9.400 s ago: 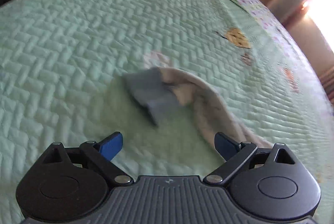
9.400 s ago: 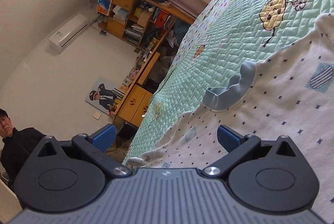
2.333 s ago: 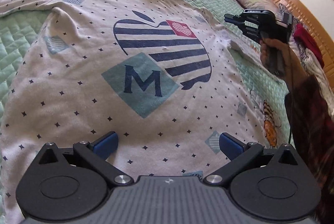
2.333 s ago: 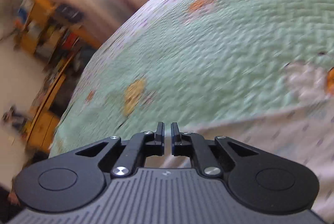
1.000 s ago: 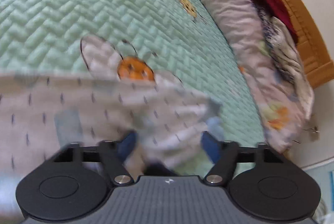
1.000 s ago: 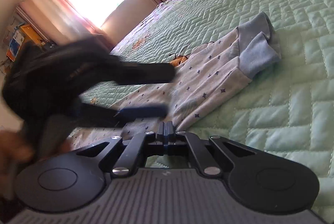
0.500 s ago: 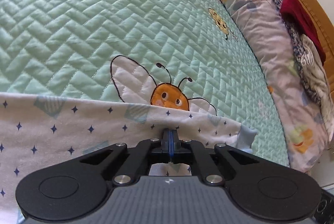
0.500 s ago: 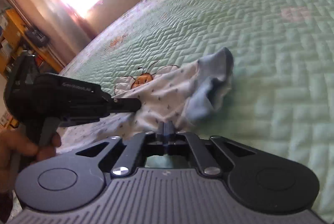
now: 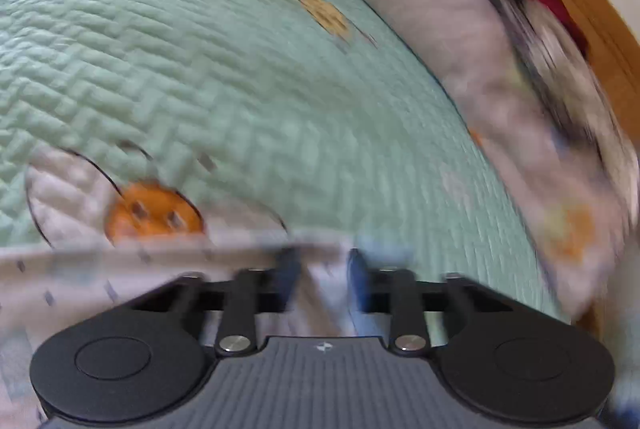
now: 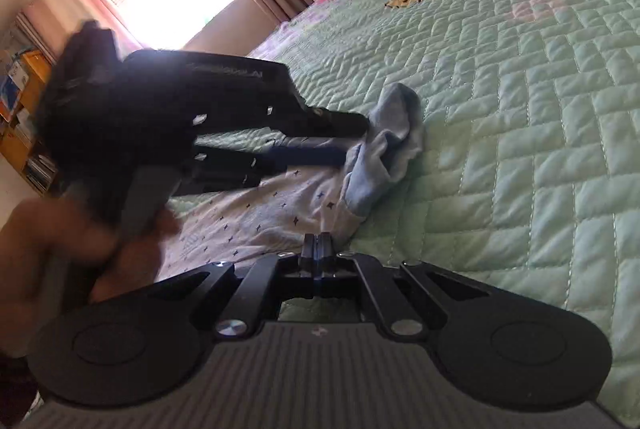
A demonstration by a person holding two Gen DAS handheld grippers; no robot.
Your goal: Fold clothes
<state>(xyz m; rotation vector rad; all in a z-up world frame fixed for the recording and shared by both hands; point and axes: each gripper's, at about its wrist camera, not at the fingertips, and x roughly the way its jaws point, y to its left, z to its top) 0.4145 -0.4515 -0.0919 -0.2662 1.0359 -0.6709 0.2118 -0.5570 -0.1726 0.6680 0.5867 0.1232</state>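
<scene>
- White star-print cloth: the sleeve [image 10: 260,209] lies on the green quilt [image 10: 540,109], blue cuff [image 10: 384,149] bunched at its end.
- My left gripper [image 10: 352,141] is opening, sleeve fabric between its jaws.
- My right gripper [image 10: 318,249] is clamped shut on the sleeve's edge.

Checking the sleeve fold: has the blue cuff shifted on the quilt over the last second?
Yes. In the right wrist view the blue cuff has bunched up, closer to the left gripper, against the quilt.
</scene>
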